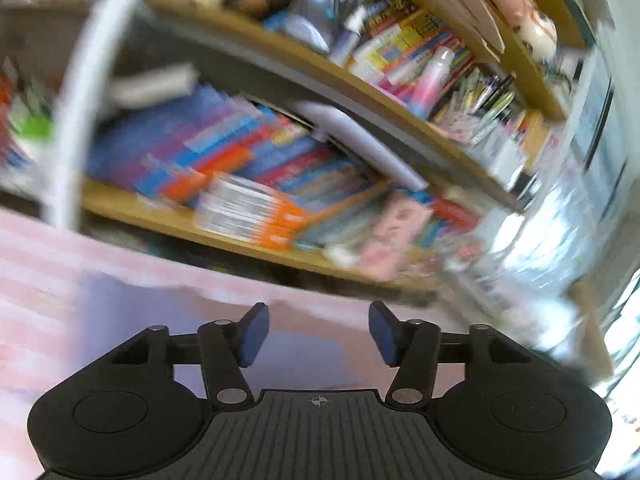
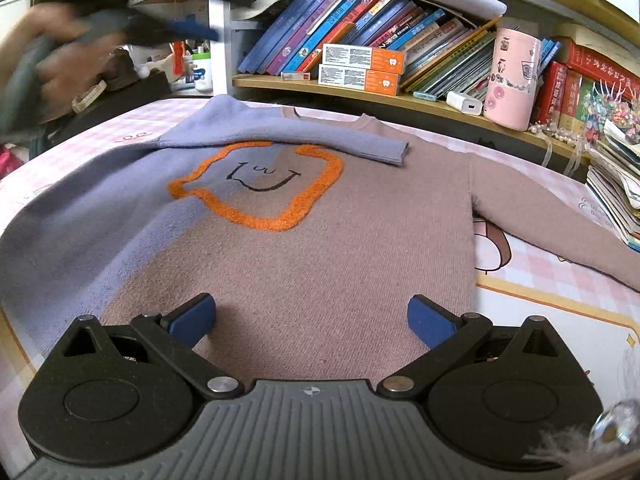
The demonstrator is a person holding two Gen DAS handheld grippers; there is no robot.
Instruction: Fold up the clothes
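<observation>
Pink tablecloth (image 2: 560, 272) bears two-tone sweater (image 2: 320, 272), sleeve folded.

leaning books (image 2: 320, 28), orange boxes (image 2: 360, 66), pink cup (image 2: 512, 80), white charger (image 2: 464, 103), checked tablecloth (image 2: 560, 280)

— Any room ahead of the right gripper (image 2: 311, 318)?
— Flat sweater (image 2: 320, 260) under its spread jaws; nothing standing there; the shelf (image 2: 360, 94) of books (image 2: 320, 28) walls off the far side.
— And to its right?
— A paper stack (image 2: 616, 192) crowds that edge; the left gripper (image 2: 120, 36) hangs up on its left.
</observation>
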